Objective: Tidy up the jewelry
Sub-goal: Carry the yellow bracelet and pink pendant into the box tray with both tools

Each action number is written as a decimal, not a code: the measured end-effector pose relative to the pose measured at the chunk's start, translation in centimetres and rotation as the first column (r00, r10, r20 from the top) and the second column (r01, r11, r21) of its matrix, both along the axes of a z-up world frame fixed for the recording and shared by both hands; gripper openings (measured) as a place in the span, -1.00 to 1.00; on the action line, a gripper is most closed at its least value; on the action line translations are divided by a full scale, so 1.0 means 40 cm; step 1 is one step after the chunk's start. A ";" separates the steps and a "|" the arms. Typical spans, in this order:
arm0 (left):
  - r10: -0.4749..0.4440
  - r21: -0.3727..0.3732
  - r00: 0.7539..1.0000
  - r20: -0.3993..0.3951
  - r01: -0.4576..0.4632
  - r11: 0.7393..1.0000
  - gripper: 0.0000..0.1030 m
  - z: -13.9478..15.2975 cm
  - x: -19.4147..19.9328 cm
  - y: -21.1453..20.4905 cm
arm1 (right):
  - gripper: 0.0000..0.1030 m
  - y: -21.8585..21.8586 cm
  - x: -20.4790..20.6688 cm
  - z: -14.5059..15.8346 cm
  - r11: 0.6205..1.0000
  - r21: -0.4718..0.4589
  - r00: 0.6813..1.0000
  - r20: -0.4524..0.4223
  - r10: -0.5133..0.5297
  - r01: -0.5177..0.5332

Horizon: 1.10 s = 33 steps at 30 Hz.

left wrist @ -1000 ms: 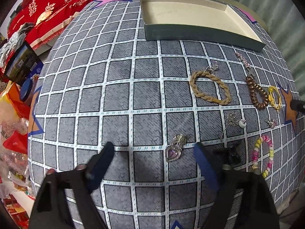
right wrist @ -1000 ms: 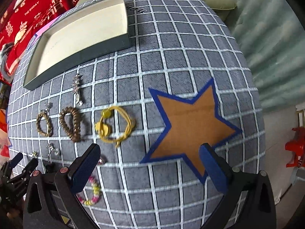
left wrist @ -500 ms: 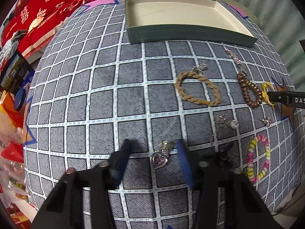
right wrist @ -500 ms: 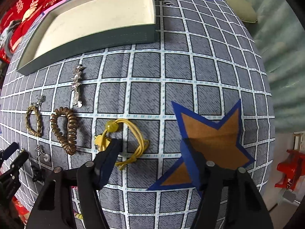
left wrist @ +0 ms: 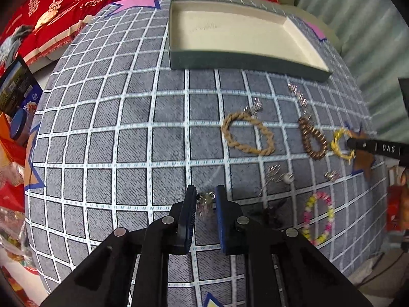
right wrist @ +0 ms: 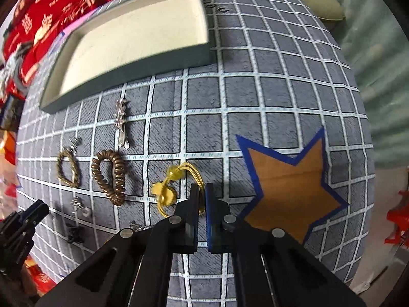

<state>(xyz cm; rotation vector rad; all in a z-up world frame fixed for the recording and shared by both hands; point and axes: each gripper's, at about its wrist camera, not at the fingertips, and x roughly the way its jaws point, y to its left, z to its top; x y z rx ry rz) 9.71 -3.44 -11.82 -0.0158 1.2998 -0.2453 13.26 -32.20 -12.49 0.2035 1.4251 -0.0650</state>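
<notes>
My left gripper (left wrist: 205, 192) is shut on the silver heart pendant (left wrist: 204, 202), low on the grid-patterned cloth. My right gripper (right wrist: 201, 189) is shut on the cord of the yellow hair tie (right wrist: 173, 186), which also shows in the left wrist view (left wrist: 341, 143). An empty grey tray (left wrist: 237, 61) with a cream inside stands at the far side; it also shows in the right wrist view (right wrist: 122, 66). A braided tan bracelet (left wrist: 245, 133), a brown coil hair tie (left wrist: 313, 140), a silver hair clip (right wrist: 121, 122), a pearl earring (left wrist: 287, 177) and a pastel bead bracelet (left wrist: 319, 220) lie between.
A brown star (right wrist: 291, 184) with a blue border is printed on the cloth right of my right gripper. A small black clip (right wrist: 74, 234) lies near the front left. Red cushions (left wrist: 64, 7) lie beyond the far-left edge.
Both grippers have moved forward and closed: the left around the heart pendant, the right onto the yellow hair tie's cord. Both were wide open a second ago.
</notes>
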 end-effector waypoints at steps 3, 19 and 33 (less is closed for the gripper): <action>0.021 -0.038 1.000 0.002 -0.021 0.999 -0.83 0.035 0.029 0.006 | -0.91 0.001 0.010 0.033 0.999 0.028 1.000 0.016 -0.015 0.015; 0.039 0.015 0.998 -0.046 -0.039 0.999 -0.82 0.026 0.047 0.059 | -0.91 -0.023 0.066 0.122 0.991 0.132 0.997 0.071 0.006 -0.016; 0.001 0.172 1.000 -0.015 0.001 0.985 1.00 -0.047 0.029 0.035 | -0.91 0.002 0.030 0.096 0.988 0.156 0.999 0.046 0.011 -0.018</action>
